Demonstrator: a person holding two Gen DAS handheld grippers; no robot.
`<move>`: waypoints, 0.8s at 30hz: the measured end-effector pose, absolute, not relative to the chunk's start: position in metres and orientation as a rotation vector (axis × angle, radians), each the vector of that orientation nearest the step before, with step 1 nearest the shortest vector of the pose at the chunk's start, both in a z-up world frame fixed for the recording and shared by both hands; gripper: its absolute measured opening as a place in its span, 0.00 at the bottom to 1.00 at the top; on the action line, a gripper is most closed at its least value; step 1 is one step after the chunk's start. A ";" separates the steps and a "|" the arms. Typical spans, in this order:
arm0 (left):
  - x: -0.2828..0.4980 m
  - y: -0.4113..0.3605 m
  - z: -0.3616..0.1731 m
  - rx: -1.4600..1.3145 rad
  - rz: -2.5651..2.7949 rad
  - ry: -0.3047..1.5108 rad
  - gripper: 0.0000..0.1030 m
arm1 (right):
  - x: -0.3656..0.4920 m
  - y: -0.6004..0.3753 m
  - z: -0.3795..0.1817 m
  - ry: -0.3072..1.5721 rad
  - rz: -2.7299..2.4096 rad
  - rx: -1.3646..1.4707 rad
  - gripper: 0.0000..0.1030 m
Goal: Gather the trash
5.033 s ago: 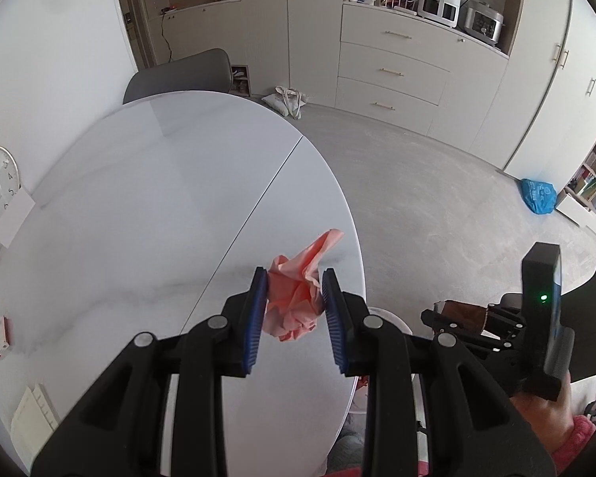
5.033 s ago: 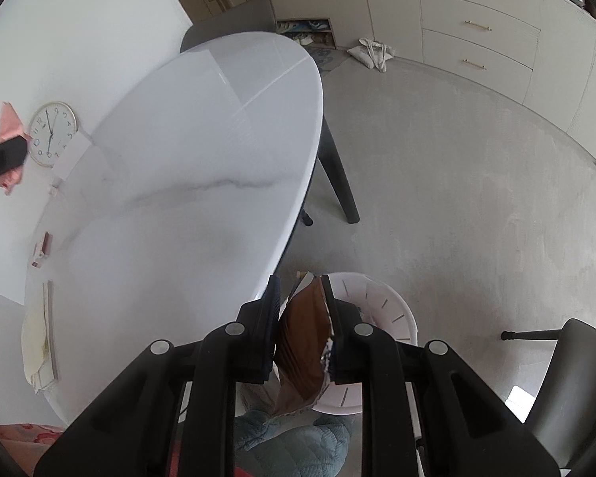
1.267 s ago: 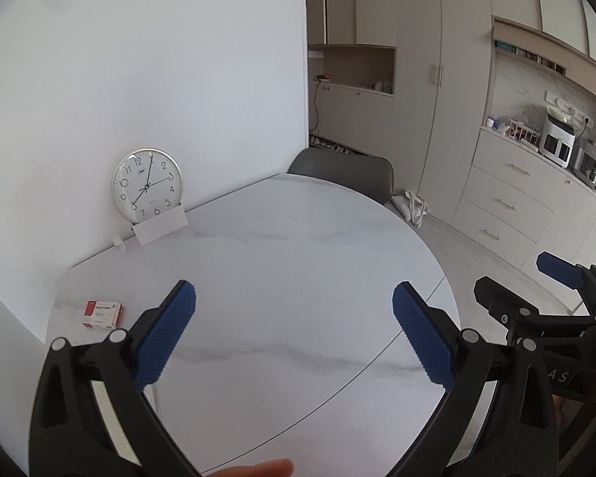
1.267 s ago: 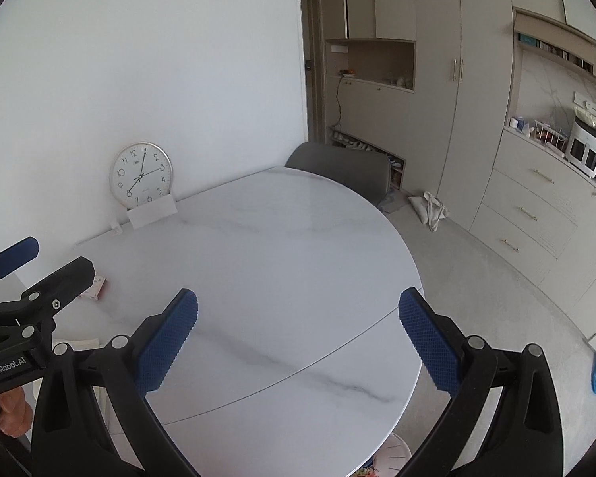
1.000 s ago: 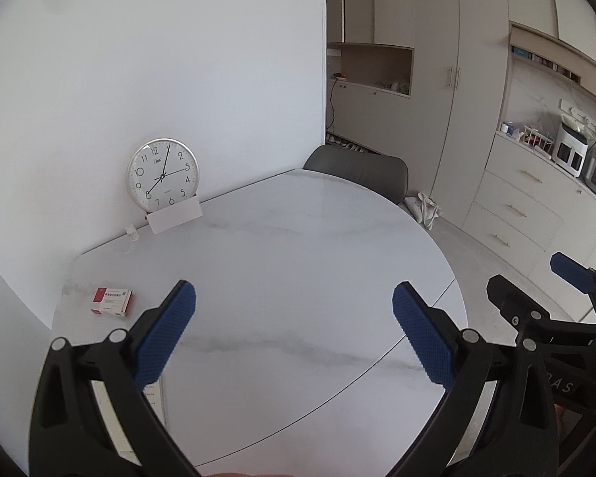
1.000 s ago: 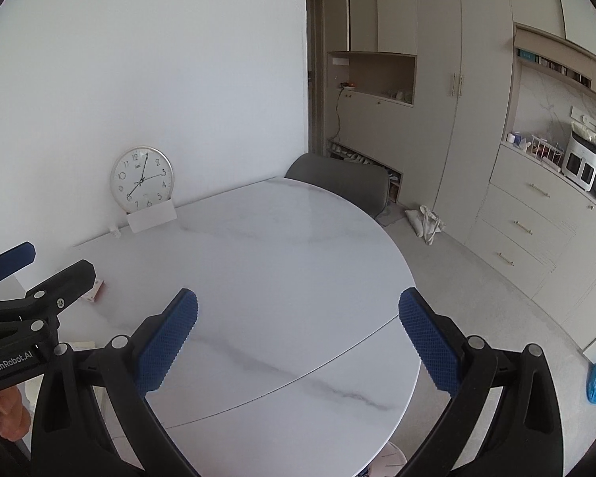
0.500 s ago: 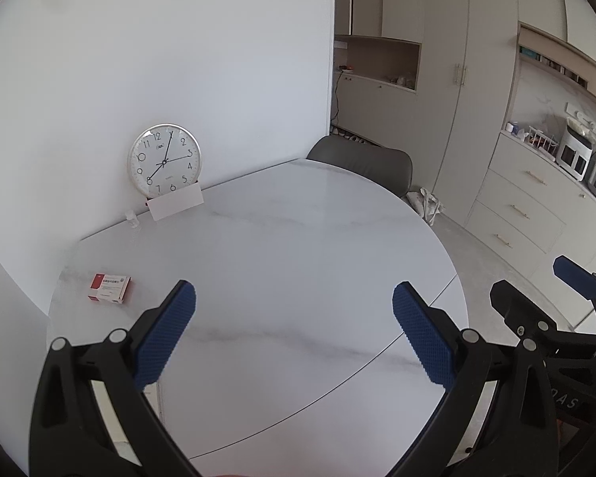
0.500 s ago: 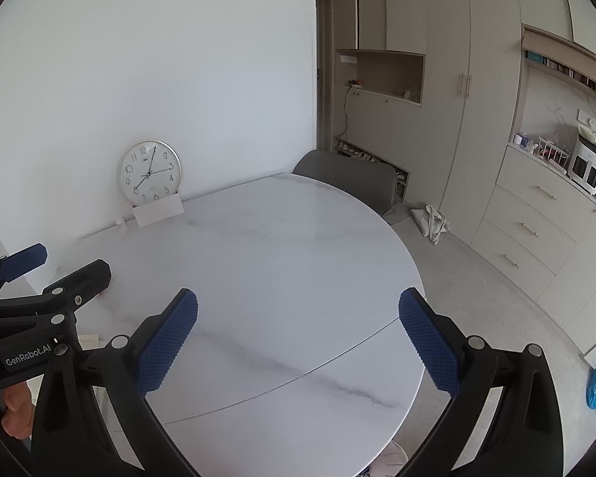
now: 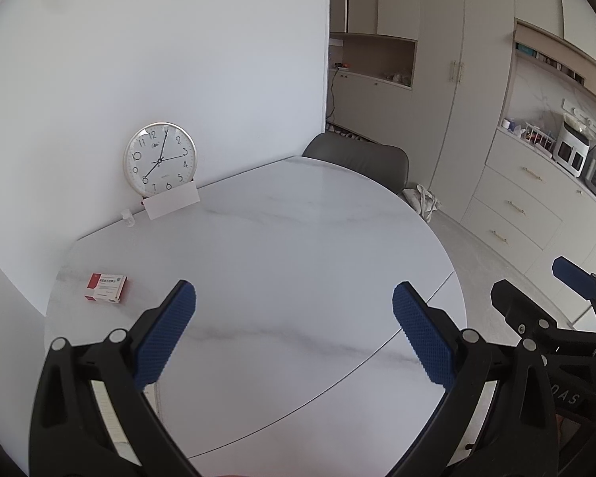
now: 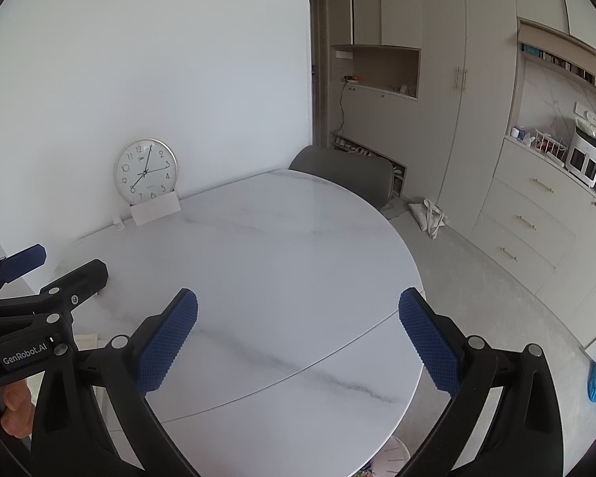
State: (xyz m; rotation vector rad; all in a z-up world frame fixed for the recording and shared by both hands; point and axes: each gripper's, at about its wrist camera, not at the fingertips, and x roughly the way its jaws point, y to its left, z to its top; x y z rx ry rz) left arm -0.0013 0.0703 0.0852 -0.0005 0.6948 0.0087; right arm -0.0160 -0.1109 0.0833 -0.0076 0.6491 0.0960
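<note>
Change: five seconds ago the left tool pinched a crumpled pink wad and the right tool a brown wrapper over a white bin beside the desk; now both are empty, so both pieces have been let go, most likely into that bin.
Left tool: the left tool (image 9: pixel 294 334) is spread wide, nothing between its blue pads (image 9: pixel 165 336), held level above the near half of the desk (image 9: pixel 298 238).
Right tool: the right tool (image 10: pixel 298 342) is equally spread and empty; in the left view it shows at 4 o'clock, apart from the left one.
View shift: both cameras have lifted from looking down at the floor and bin to facing across the desk toward the wall, and over the last second they barely move.
Trash: no loose wrapper or wad is visible on the desk surface in either view.
Bin: only a pale sliver of the bin (image 10: pixel 393 455) shows at 6 o'clock in the right view, under the desk edge; its contents are hidden.
Left on desk: a small red and white box (image 9: pixel 106 287) at 9 o'clock in the left view, a clock (image 9: pixel 159 158) leaning on the wall at 11 o'clock with a white card (image 9: pixel 171 200) in front of it, and papers (image 10: pixel 86 340) by the near edge.
Task meaning: the collecting looks finished or close to it; whether the box counts as trash cannot be told.
</note>
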 end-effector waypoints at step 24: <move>-0.001 0.067 0.082 0.005 -0.001 0.703 0.92 | -0.016 -0.114 0.078 0.662 0.096 0.004 0.98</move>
